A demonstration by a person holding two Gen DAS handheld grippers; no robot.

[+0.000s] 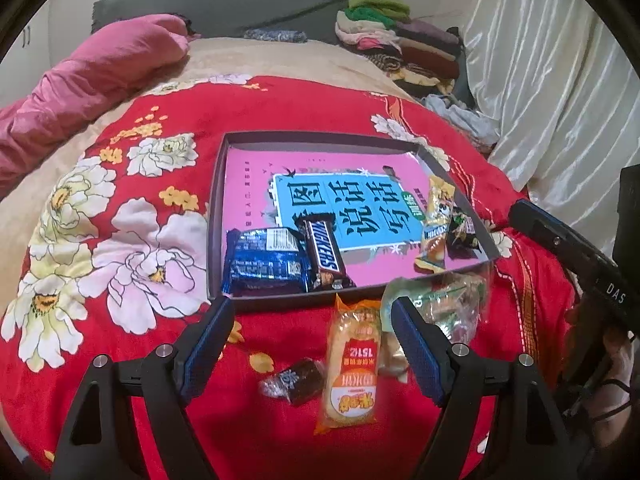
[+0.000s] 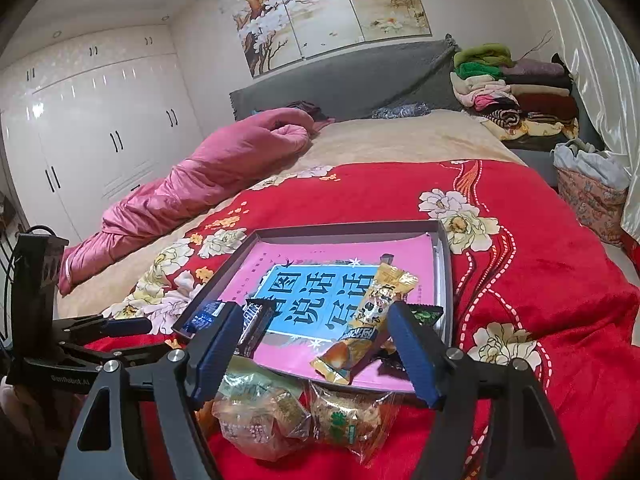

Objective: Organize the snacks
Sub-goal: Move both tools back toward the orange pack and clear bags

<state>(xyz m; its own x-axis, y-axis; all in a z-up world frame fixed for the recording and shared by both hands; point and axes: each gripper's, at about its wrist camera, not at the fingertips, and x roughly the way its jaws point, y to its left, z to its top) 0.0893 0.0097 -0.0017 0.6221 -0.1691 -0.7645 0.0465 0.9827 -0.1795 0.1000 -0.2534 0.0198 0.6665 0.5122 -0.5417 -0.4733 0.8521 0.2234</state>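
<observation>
A shallow grey box (image 1: 304,136) (image 2: 446,264) with a pink and blue bottom lies on the red blanket. In it are a blue packet (image 1: 264,264), a Snickers bar (image 1: 324,252) (image 2: 256,320), a yellow packet (image 1: 436,220) (image 2: 368,320) and a dark green packet (image 1: 464,232) (image 2: 426,314). In front of the box lie an orange cake packet (image 1: 352,368), a dark candy (image 1: 296,378) and clear snack bags (image 1: 448,304) (image 2: 300,412). My left gripper (image 1: 312,344) is open above the orange packet. My right gripper (image 2: 316,352) is open, empty, above the clear bags.
The red floral blanket (image 1: 120,240) (image 2: 540,280) covers the bed. A pink quilt (image 1: 100,72) (image 2: 208,176) lies at the far left. Folded clothes (image 1: 392,40) (image 2: 512,92) are stacked at the headboard. A white curtain (image 1: 560,80) hangs on the right.
</observation>
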